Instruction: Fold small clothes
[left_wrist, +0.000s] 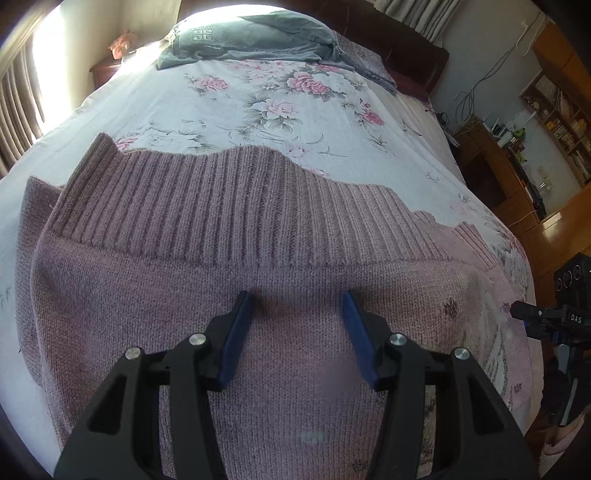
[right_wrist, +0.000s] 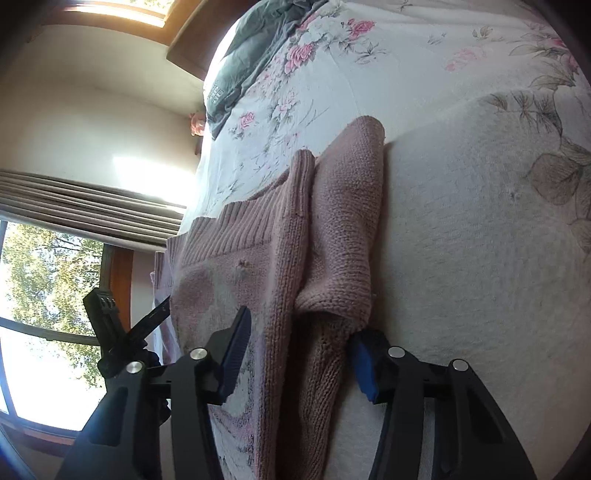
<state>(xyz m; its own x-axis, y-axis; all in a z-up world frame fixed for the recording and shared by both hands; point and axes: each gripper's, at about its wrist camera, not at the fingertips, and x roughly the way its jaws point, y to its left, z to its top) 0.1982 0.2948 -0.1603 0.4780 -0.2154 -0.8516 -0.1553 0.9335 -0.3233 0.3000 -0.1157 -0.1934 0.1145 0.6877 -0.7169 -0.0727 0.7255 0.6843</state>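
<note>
Left wrist view: the left gripper (left_wrist: 298, 299) is held low over the pink knitted sweater (left_wrist: 258, 258), pointing up the bed (left_wrist: 295, 110). Its jaws stand wide apart with nothing between them but the flat knit lying below; the blue pads (left_wrist: 236, 336) are ridged rubber on black angular arms with silver pivot pins. Just ahead of the jaws runs the sweater's broad ribbed band (left_wrist: 207, 206), its far edge wavy against the floral bedsheet. Under and behind the jaws the knit is fine and plain. Far ahead lies a crumpled grey-green garment (left_wrist: 251, 37) at the bed's head. Well off to the right of the jaws, the tip of the right gripper (left_wrist: 524, 309) reaches the sweater's edge.

Right wrist view: this camera is rolled on its side, so the bed stands like a wall on the right. The right gripper (right_wrist: 301, 326) straddles the sweater's (right_wrist: 258, 240) edge, jaws wide; a thick fold of knit (right_wrist: 332, 302) sits between them, and whether the right pad touches it is hard to tell from here. Ahead of the jaws a rolled sleeve-like strip (right_wrist: 351, 192) lies along the sheet. To the left of the jaws the left gripper (right_wrist: 110, 332) shows dark against a bright window (right_wrist: 44, 277) and pleated curtains (right_wrist: 92, 206).
</note>
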